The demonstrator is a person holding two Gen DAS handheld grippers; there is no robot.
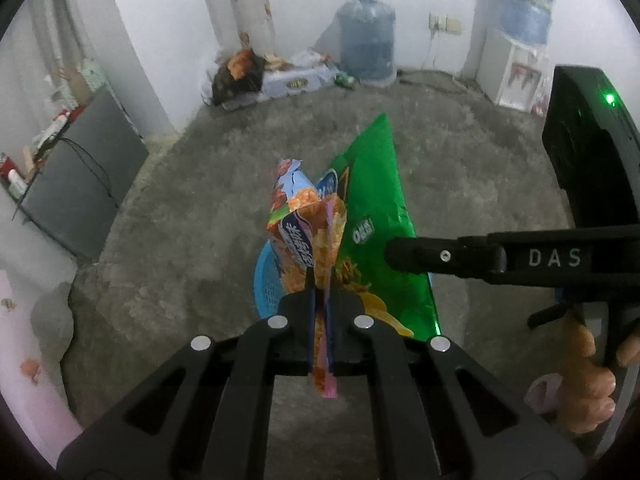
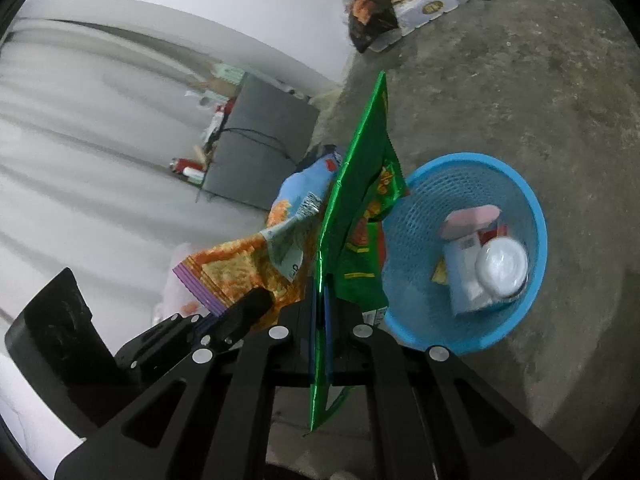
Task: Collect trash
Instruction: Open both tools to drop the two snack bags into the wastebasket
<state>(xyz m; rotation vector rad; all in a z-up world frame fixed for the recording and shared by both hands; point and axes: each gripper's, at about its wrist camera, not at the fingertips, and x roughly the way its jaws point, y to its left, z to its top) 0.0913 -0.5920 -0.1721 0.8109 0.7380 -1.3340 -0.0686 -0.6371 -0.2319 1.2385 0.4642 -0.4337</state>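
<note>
Nearest the blue basket [image 2: 532, 240], the right gripper [image 2: 320, 320] has its jaws pressed together on the green chip bag [image 2: 360, 208], pinching its lower edge so the bag stands up just left of the basket's rim. Beside it, farther from the basket, the left gripper [image 1: 320, 300] pinches the orange snack wrapper [image 1: 308, 236] the same way — crumpled and upright, touching the green bag. Inside the basket lie a white lidded cup [image 2: 502, 266] and a carton [image 2: 464, 276]. Well beyond the basket, against the wall, sits a pile of wrappers and boxes [image 2: 396, 4].

Both pieces are gripped, so the drop-off seems to be in hand. Next, each of the 2 needs carrying over the basket's mouth before the jaws spread — the green bag is tall and could catch the rim.
</note>
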